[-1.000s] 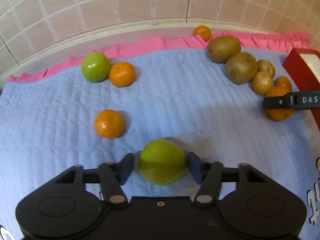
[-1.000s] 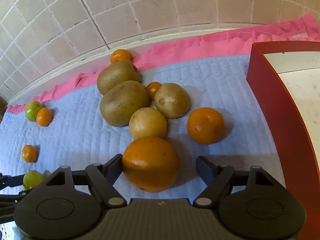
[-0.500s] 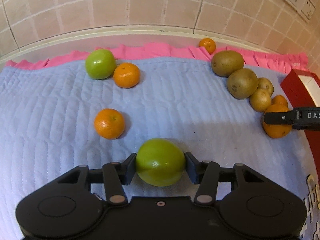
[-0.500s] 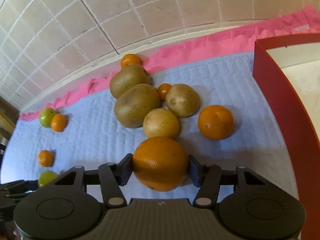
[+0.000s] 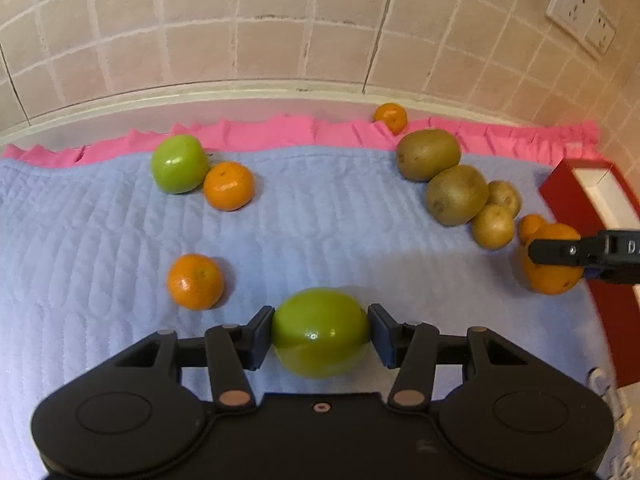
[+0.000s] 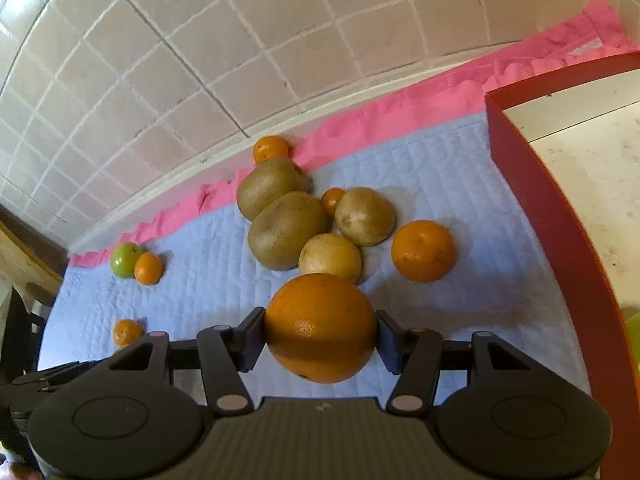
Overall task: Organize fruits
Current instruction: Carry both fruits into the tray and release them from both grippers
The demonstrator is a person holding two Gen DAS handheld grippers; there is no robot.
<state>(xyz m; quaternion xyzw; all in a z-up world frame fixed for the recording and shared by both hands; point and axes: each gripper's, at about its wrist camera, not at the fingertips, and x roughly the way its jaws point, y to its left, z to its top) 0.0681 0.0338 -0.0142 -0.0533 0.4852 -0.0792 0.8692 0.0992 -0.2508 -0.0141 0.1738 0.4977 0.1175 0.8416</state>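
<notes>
Red box [image 6: 532,184]: at my right edge; I think it is the bin, its inside barely in view.

Orange [image 6: 320,328]: pinched in my right tongs [image 6: 320,330], which just closed on it, above the blue mat [image 6: 420,160]. Round skin may slip.

Green apple [image 5: 320,332]: clamped in left tongs [image 5: 320,334]. Could roll loose.

Kiwis [image 6: 286,230]: an orange dropped here would scatter them.

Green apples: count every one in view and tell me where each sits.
2. One green apple is clamped in the left tongs. The other green apple sits on the blue mat by the pink edge, touching a small orange. Others could be hidden.
</notes>
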